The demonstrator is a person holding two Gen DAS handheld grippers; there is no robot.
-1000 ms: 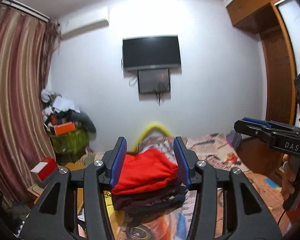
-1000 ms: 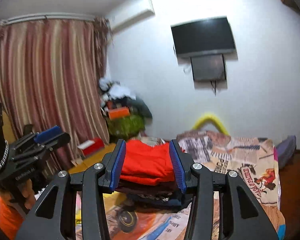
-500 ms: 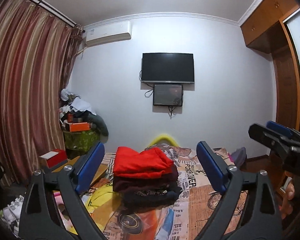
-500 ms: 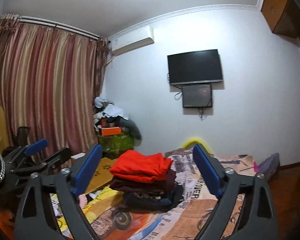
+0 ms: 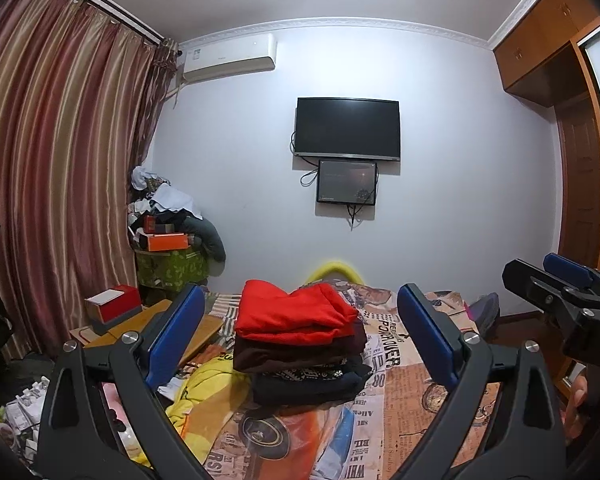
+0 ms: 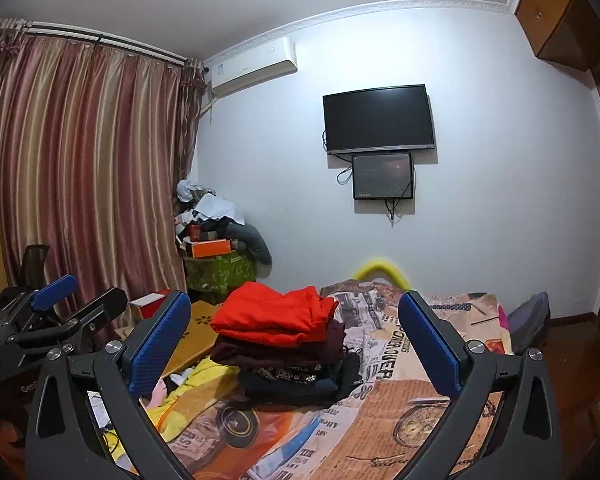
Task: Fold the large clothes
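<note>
The left gripper [image 5: 298, 322] and the right gripper [image 6: 294, 330] both point level at a stack of folded clothes [image 5: 300, 344] on the bed [image 5: 416, 396]. The stack sits ahead of the fingertips, framed between the blue pads [image 5: 176, 334] in each view but touching neither pair. Both sets of jaws stand wide and are opening, with nothing held between them. The top piece is a red garment [image 5: 292, 314], lying on a dark maroon one [image 5: 300, 352], with a patterned black piece and a navy one beneath.

A second earlier, each gripper's jaws were narrow, with the pads standing close on either side of the red garment and the stack filling the space between them. Now the pads are spread far apart and the stack looks smaller and farther off.

The red garment looks soft and thick, with rounded folded edges. The bed cover is printed like newspaper, with orange patches. A crumpled yellow cloth [image 5: 204, 392] lies just left of the stack. The pads are flat, with a fine dotted texture [image 6: 156, 344].
</note>
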